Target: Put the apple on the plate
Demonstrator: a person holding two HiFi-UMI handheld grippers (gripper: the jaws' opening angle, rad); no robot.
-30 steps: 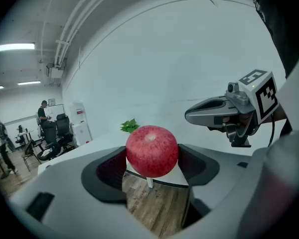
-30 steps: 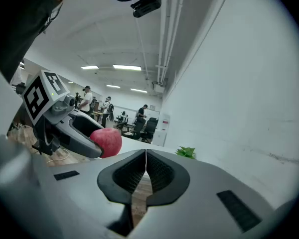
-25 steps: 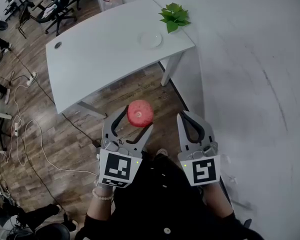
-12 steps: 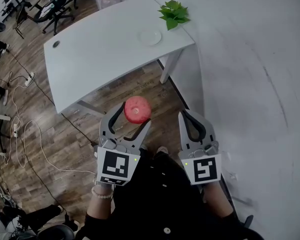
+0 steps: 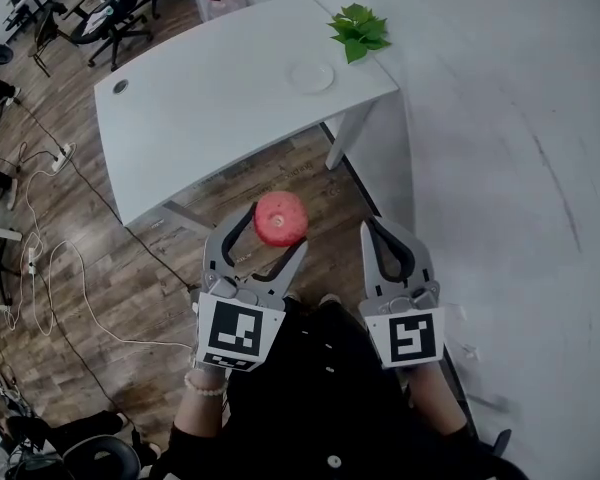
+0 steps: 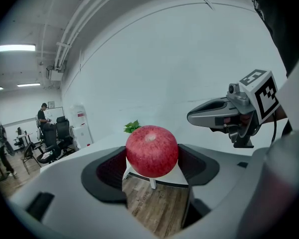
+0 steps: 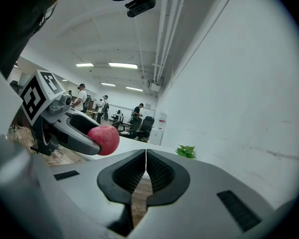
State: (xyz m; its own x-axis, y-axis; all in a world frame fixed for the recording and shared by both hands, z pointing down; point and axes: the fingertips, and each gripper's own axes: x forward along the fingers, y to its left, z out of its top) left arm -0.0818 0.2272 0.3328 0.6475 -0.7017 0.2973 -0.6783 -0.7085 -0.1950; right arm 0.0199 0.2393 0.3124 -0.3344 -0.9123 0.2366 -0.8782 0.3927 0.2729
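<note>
A red apple (image 5: 280,218) is clamped between the jaws of my left gripper (image 5: 274,232), held in the air above the wooden floor, short of the white table (image 5: 200,98). In the left gripper view the apple (image 6: 152,151) fills the gap between the pads. A small white plate (image 5: 311,76) lies on the table's far right part, near a green plant (image 5: 358,31). My right gripper (image 5: 385,236) hovers beside the left one, jaws pressed together and holding nothing. The right gripper view shows the apple (image 7: 104,139) in the other gripper at left.
A white wall (image 5: 500,148) runs along the right side. Cables (image 5: 50,268) trail over the wooden floor at left. Office chairs (image 5: 110,8) stand beyond the table, and people (image 7: 82,99) are in the far room.
The view has shifted slightly; table and plate sit a little further right in the frame. Both grippers keep their pose, the apple still held.
</note>
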